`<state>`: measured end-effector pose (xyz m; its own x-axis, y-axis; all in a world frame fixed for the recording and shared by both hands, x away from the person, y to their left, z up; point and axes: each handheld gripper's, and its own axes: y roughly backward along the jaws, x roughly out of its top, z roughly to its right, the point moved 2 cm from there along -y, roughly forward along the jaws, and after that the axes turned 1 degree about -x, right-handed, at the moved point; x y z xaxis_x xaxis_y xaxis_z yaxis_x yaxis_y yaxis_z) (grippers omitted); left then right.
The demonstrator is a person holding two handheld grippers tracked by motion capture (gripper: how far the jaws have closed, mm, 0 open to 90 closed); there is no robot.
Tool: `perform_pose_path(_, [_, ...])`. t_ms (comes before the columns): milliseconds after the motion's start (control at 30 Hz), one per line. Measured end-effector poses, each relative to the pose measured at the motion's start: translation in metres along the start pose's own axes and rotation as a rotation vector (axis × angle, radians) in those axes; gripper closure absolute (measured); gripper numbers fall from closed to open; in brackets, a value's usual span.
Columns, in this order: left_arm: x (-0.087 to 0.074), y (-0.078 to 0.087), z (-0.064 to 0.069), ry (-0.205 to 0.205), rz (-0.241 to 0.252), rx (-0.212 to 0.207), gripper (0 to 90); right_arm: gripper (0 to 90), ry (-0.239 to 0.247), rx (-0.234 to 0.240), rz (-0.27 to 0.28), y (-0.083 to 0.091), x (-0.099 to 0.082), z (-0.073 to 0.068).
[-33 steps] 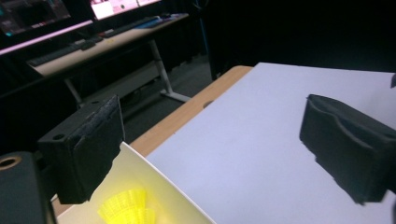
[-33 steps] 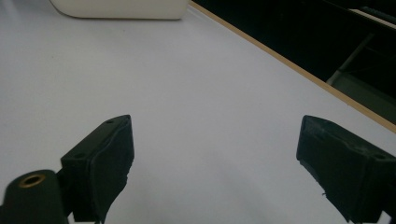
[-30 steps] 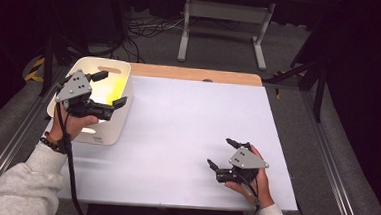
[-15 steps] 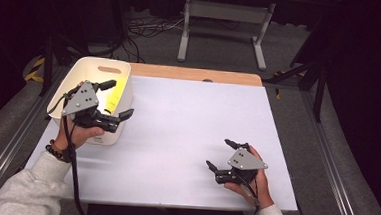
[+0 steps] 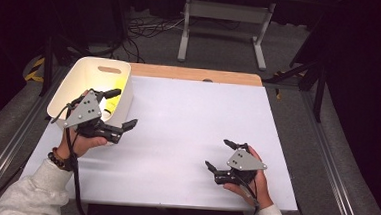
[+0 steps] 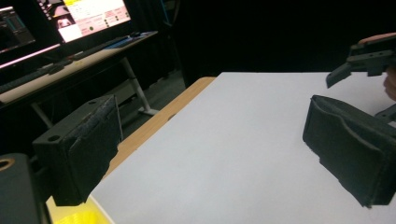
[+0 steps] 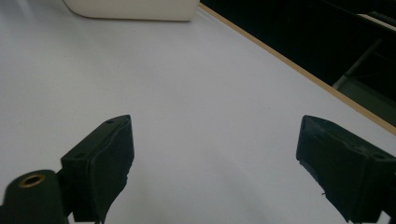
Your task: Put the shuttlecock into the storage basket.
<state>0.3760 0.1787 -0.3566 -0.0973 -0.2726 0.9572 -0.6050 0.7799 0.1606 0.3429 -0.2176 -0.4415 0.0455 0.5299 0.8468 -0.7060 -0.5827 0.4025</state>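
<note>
Since a second ago the left gripper has drawn back from over the white bin and now hangs at the bin's near right corner, its jaws spread wide with nothing between them. One jaw reaches over the bin's rim, the other points out over the white table. From its own camera the two black pads stand far apart with only bare tabletop between them, and a sliver of yellow shows at the bottom edge.

The right gripper has hardly stirred; it sits well away from the bin, toward the near right part of the table, resting low in the person's hand. Its jaws are also parted and hold nothing, and its camera looks across the bare surface toward the bin's side wall.

A yellow thing lies inside the bin, against its right wall. I judge that whatever had to go into the bin is in, since the table holds nothing else and both claws are free. What seems left is only to pull the left hand clear and settle it.

The yellow thing is partly covered by the left gripper and its grey plate, and washed out by glare, so I cannot tell what it is. The bin's floor is mostly lost in brightness.
</note>
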Motion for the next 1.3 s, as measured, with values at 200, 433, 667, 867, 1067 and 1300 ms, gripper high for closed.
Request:
perform_pose_path(200, [-0.002, -0.003, 0.013, -0.022, -0.008, -0.023, 5.9, 12.0, 0.002, 0.002, 0.002, 0.000, 0.001, -0.002])
perform_pose_path(433, [-0.007, -0.007, 0.021, -0.036, -0.017, -0.043, 6.0, 12.0, 0.005, -0.002, 0.007, 0.001, 0.002, -0.002])
perform_pose_path(667, [-0.012, -0.009, 0.026, -0.031, -0.021, -0.054, 6.3, 12.0, 0.006, -0.002, 0.010, 0.002, 0.003, -0.003])
perform_pose_path(867, [-0.015, -0.009, 0.030, -0.033, -0.030, -0.066, 6.6, 12.0, 0.006, -0.003, 0.014, 0.003, 0.004, -0.003])
perform_pose_path(1067, [-0.020, -0.008, 0.033, -0.034, -0.035, -0.081, 6.8, 12.0, 0.003, -0.002, 0.020, 0.004, 0.005, -0.004])
perform_pose_path(1300, [-0.030, -0.008, 0.039, -0.043, -0.065, -0.095, 7.5, 12.0, 0.014, 0.002, 0.025, 0.005, 0.007, -0.008])
